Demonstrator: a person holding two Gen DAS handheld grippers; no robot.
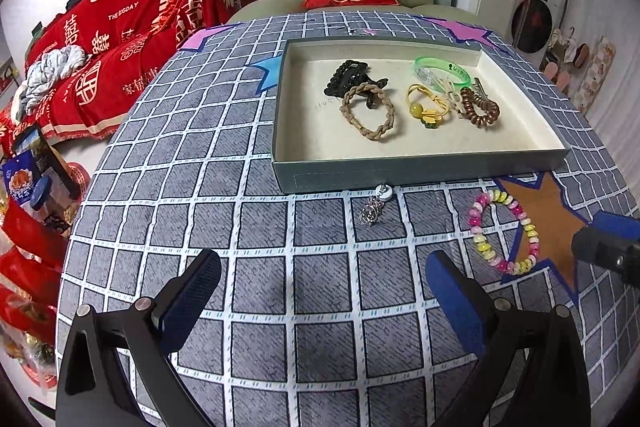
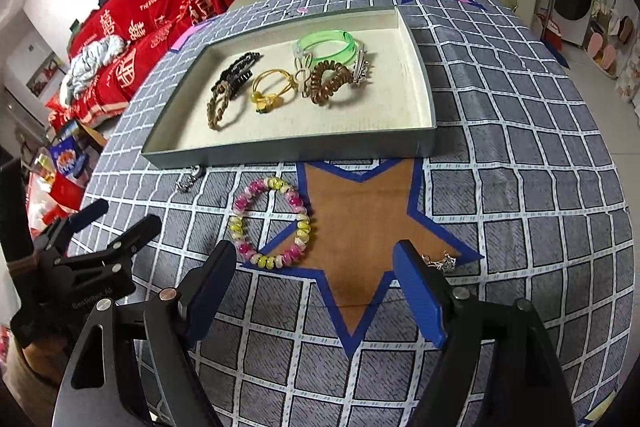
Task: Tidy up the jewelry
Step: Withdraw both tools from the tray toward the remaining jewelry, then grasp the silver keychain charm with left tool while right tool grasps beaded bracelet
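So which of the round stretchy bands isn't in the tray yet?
The pink-and-yellow beaded bracelet. It lies on the checked tablecloth in front of the tray, partly over the brown star. The braided, yellow, green and brown coil ones are all inside the tray.

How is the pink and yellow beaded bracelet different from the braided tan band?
The beaded bracelet lies on the checked cloth, outside the tray; the braided band lies inside it. The bracelet is glossy pink, yellow and white beads; the band is dull tan twisted cord. The bracelet lies alone; the band touches a black clip. Both are closed loops lying flat.
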